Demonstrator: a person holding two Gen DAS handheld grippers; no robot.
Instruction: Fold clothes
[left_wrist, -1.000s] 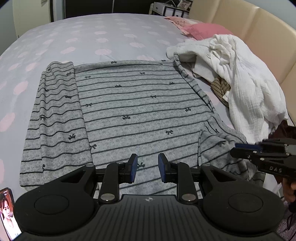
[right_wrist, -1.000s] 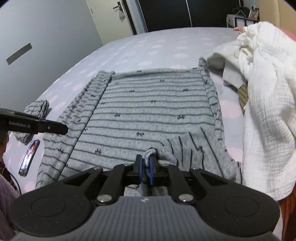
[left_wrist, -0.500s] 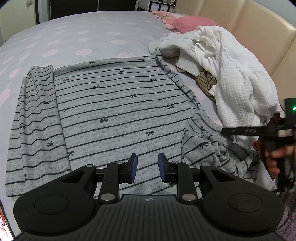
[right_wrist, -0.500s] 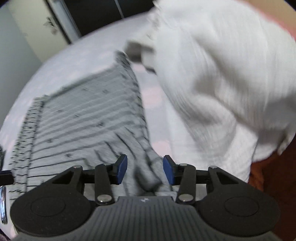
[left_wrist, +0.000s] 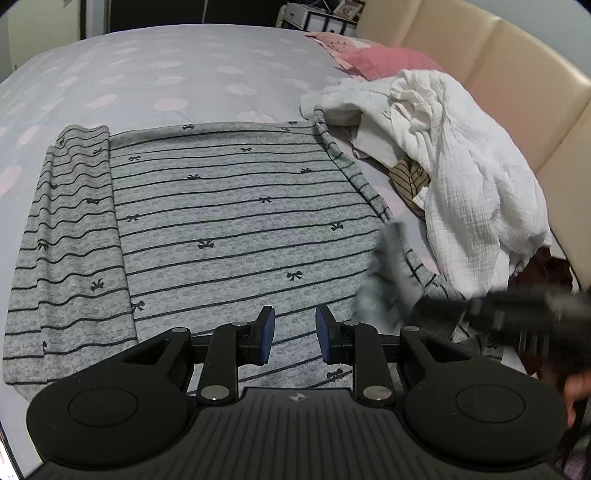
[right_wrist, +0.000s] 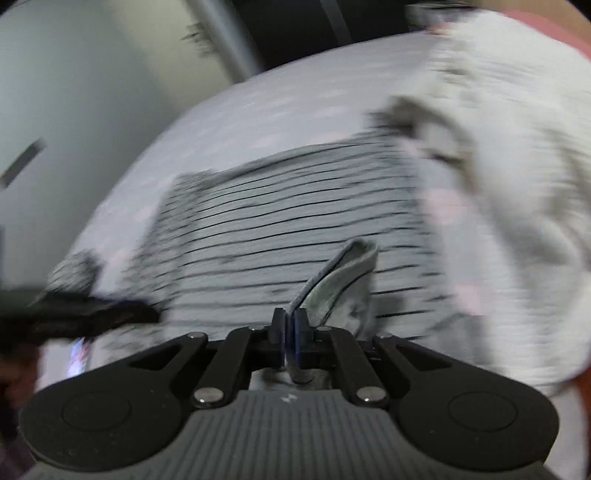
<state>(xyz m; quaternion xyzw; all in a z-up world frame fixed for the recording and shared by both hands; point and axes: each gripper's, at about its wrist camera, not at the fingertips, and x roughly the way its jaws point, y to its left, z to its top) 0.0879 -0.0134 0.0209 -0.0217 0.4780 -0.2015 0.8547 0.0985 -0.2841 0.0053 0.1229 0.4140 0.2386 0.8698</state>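
Note:
A grey shirt with black stripes and small bows (left_wrist: 229, 221) lies flat on the bed, its left sleeve (left_wrist: 74, 240) folded in over the body. My left gripper (left_wrist: 291, 334) hovers open over the shirt's near hem, with nothing between its pads. My right gripper (right_wrist: 290, 325) is closing tight on the edge of the right sleeve (right_wrist: 340, 280), and the pads press the fabric. In the left wrist view that sleeve (left_wrist: 388, 280) stands lifted and blurred at the tip of the right gripper (left_wrist: 417, 306). The right wrist view is smeared by motion.
A heap of white clothes (left_wrist: 461, 177) lies on the bed right of the shirt, with a pink pillow (left_wrist: 384, 59) and a beige headboard (left_wrist: 517, 74) behind. A phone (right_wrist: 79, 356) and a small grey bundle (right_wrist: 70, 273) lie left of the shirt.
My right gripper let go of the sleeve, opened and swung toward the white heap, then came back, shut on the sleeve's edge and lifted it. The left gripper stayed open and hardly moved.

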